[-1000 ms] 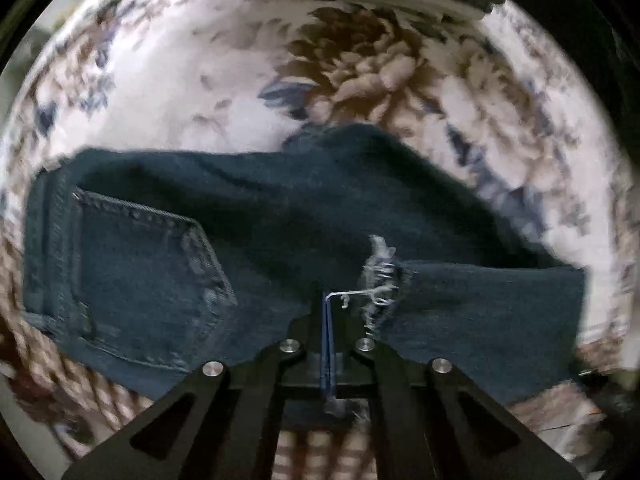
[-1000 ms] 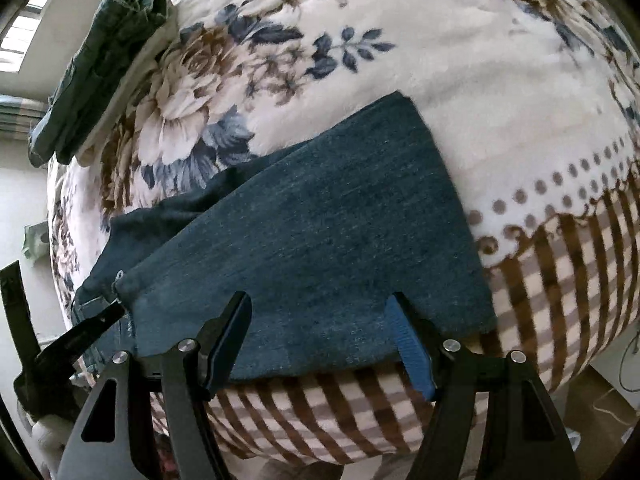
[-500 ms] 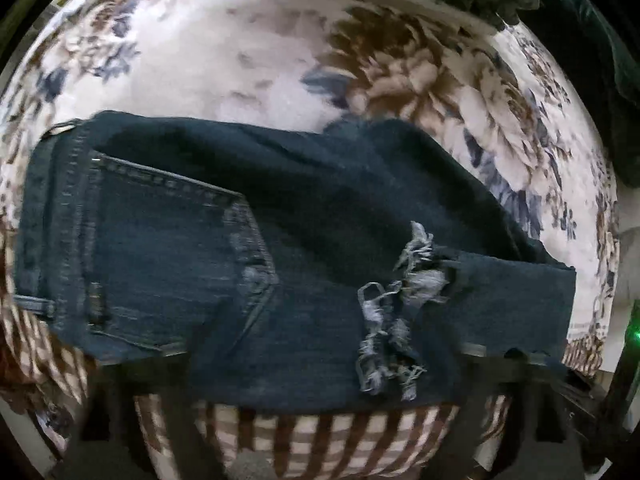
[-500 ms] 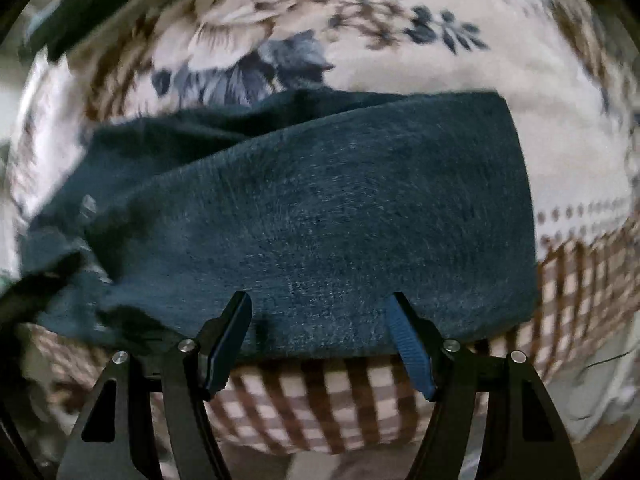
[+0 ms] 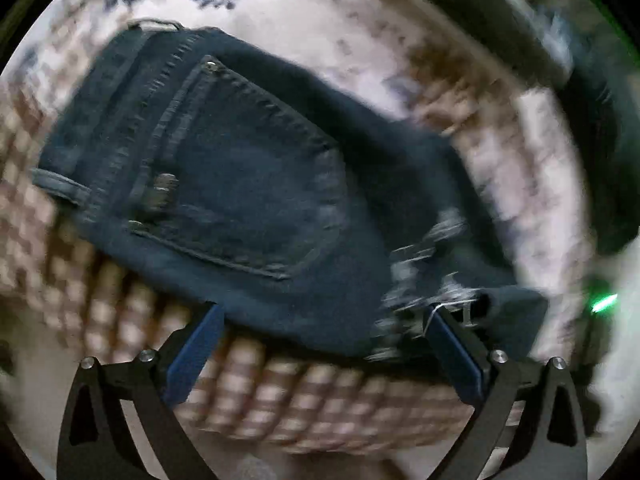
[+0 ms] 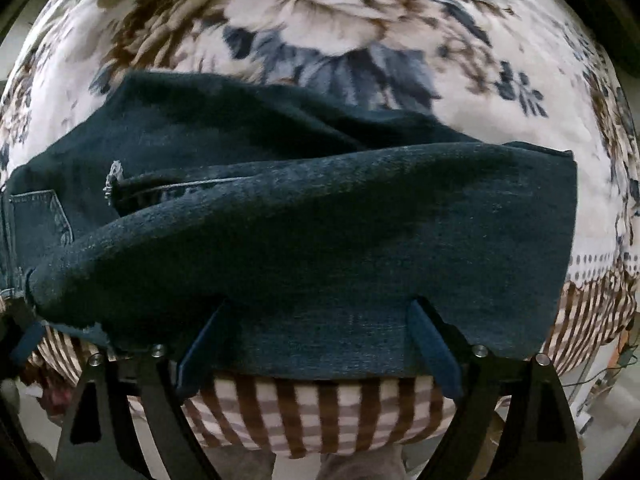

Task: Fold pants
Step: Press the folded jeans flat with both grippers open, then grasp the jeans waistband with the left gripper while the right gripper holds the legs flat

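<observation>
Dark blue jeans lie folded on a floral blanket. The left wrist view shows the back pocket and waistband, with a frayed hem at the right. My left gripper is open, its blue pads at the near edge of the jeans, holding nothing. In the right wrist view the folded leg of the jeans lies across the bed. My right gripper is open, its fingers at the near edge of the denim.
The floral blanket has a brown checked border hanging over the near bed edge. A dark folded pile lies at the far side of the bed. A green light glows at the right.
My left gripper opened and let go of the frayed hem, then swung left toward the pocket end. My right gripper stayed open and moved closer to the folded leg.
</observation>
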Tool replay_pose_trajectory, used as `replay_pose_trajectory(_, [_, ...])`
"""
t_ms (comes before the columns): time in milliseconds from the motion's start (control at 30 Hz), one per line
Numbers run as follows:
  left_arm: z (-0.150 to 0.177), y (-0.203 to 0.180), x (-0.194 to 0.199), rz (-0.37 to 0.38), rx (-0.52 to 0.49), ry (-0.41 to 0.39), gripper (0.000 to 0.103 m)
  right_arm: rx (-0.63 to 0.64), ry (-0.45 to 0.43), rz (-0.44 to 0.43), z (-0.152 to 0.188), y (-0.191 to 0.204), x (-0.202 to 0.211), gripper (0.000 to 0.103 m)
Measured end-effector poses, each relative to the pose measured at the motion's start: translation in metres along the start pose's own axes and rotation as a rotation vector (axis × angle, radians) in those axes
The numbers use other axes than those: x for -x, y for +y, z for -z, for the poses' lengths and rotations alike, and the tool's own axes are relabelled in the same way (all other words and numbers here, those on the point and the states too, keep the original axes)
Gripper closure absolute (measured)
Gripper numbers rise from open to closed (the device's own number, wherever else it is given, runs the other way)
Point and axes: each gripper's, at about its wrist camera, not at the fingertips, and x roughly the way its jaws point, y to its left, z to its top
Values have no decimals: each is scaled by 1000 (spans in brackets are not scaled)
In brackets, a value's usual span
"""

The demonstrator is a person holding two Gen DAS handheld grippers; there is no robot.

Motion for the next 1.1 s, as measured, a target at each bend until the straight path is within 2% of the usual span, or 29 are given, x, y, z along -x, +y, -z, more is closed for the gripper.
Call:
replay_pose_trajectory(33, [1, -5, -3, -44, -54, -11, 1, 1, 11, -2, -1, 3, -2, 11])
replay_pose_trajectory(67, [0, -7, -4, -41, -83, -9, 1, -1, 20, -5, -2, 5, -3, 11])
replay_pose_trajectory(167, [-13, -3, 5, 148, -78, -12, 1, -11, 39, -18, -8, 14, -7, 11])
replay_pose_trajectory(267, [-33, 2, 29, 141, -128, -101, 1, -33, 46, -84, -11, 13, -5, 11])
replay_pose_trajectory(333, [-48, 16, 35, 115, -99, -121, 1, -50, 46, -121, -13, 13, -1, 11])
replay_pose_trajectory(433, [-62, 54, 42, 97, 24, -162, 1, -59, 51, -183, -15, 16, 4, 11])
replay_pose_trajectory(533, [-60, 103, 44, 89, 204, -188, 1, -55, 56, -213, -8, 19, 9, 11])
replay_pose_trajectory(600, [-45, 146, 41, 154, 421, -197, 1, -45, 49, -216, -7, 27, 12, 11])
replay_pose_trajectory(633, [-37, 160, 39, 175, 499, -200, 2, -44, 50, -215, -7, 31, 12, 11])
replay_pose_trajectory(667, [-27, 178, 32, 224, 605, -201, 2, -47, 52, -215, -7, 33, 12, 11])
replay_pose_trajectory(700, [-20, 192, 19, 276, 690, -186, 6, -55, 55, -214, -7, 35, 9, 11])
replay_pose_trajectory(733, [-18, 197, 12, 299, 724, -174, 10, -67, 61, -214, -8, 34, 6, 11])
replay_pose_trajectory(767, [-15, 202, 0, 331, 761, -171, 22, -76, 68, -216, -9, 34, 3, 11])
replay_pose_trajectory(867, [-17, 203, -21, 393, 773, -196, 49, -100, 87, -206, -15, 32, -7, 11])
replay_pose_trajectory(967, [-16, 199, -18, 416, 753, -245, 70, -102, 89, -192, -20, 28, -10, 11])
replay_pose_trajectory(1100, [-13, 174, 24, 382, 617, -340, 74, -89, 83, -177, -25, 27, -8, 11])
